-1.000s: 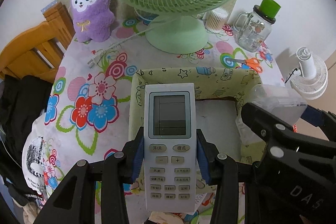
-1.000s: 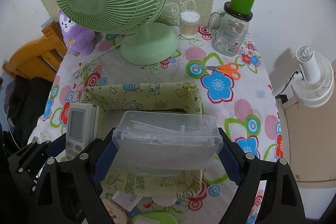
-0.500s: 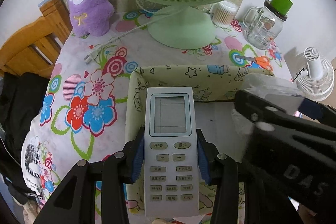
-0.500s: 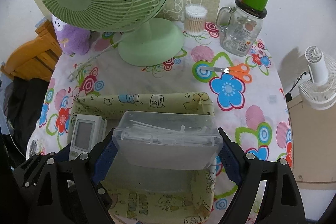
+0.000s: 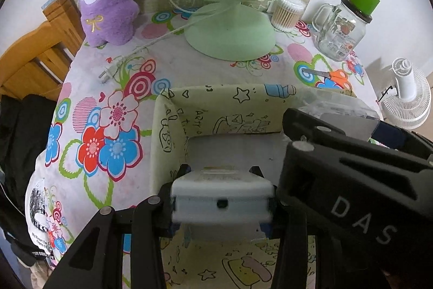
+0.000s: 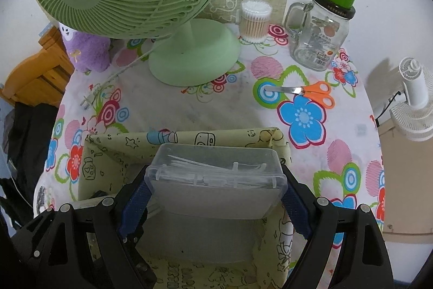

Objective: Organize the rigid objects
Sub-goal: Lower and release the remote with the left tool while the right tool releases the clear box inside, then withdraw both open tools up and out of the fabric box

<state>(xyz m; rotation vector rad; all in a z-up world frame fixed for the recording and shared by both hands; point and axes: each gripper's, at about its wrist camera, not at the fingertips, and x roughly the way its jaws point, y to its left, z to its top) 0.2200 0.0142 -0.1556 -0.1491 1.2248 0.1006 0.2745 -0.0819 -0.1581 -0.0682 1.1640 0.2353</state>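
Note:
My left gripper [image 5: 220, 203] is shut on a white remote control [image 5: 220, 201], tipped so only its top end shows, low inside the pale green fabric storage box [image 5: 224, 99]. My right gripper [image 6: 215, 197] is shut on a clear plastic case [image 6: 216, 180] with white pieces in it, held over the same box [image 6: 130, 145], right of the remote. The right gripper's black body [image 5: 351, 180] fills the right side of the left wrist view, with the clear case [image 5: 343, 110] beyond it.
On the flowered tablecloth [image 6: 189, 104] stand a green table fan [image 6: 194, 56], a purple plush toy [image 5: 108, 4], a tub of cotton swabs [image 6: 255, 18], a glass jar with green lid [image 6: 322, 31] and orange scissors [image 6: 311, 92]. A wooden chair [image 5: 32, 64] is left, a white fan [image 6: 414, 104] right.
Both grippers moved forward and down into the fabric box. The remote tilted from face-up to end-on. The clear case went lower, over the box's right half.

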